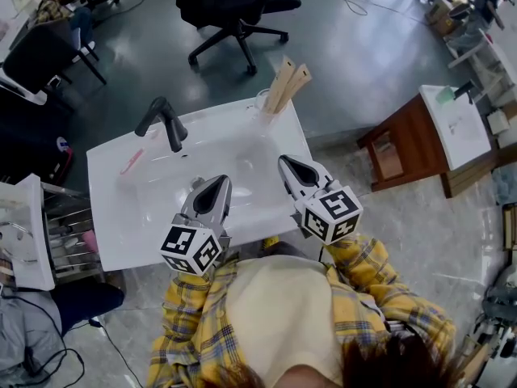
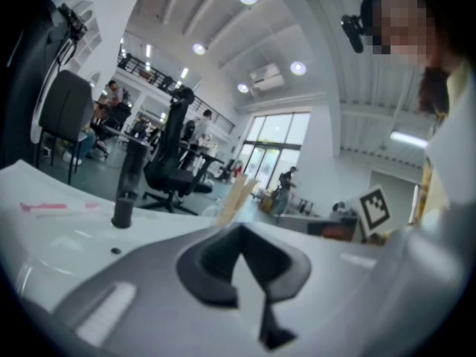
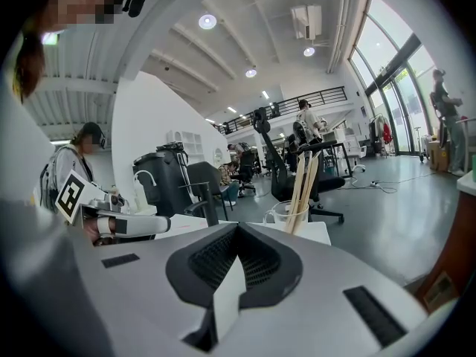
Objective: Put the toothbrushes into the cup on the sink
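Poised above the white sink (image 1: 121, 241), left gripper (image 1: 220, 183) and right gripper (image 1: 287, 163) side by side, jaws pressed together on nothing. Ahead of the right gripper, at the sink's far corner, a clear cup (image 1: 264, 100) holding two tan toothbrushes (image 1: 287, 83). Ahead-left of the left gripper, past the black faucet (image 1: 166, 124), a pink toothbrush (image 1: 132, 162) lying flat.
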Available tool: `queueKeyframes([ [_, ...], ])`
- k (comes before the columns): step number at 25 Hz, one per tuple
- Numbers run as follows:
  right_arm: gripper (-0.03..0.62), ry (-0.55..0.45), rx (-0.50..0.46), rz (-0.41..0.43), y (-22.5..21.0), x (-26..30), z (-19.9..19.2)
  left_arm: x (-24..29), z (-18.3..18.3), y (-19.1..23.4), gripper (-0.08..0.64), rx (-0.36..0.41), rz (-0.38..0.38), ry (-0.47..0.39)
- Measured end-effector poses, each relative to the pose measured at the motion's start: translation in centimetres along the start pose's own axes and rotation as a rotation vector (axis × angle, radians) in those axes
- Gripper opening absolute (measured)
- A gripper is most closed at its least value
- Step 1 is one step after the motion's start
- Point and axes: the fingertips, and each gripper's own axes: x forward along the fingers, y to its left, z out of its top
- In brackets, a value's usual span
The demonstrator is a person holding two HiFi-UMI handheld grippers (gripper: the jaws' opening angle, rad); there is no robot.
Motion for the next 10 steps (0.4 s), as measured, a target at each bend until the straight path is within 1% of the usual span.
queueKeyframes([
  [10,0.012,-0.009,-0.014,0.015,-0.1,0.6,1.1,0.0,0.5,0.3,0.005,-0.004,0.015,-0.011],
])
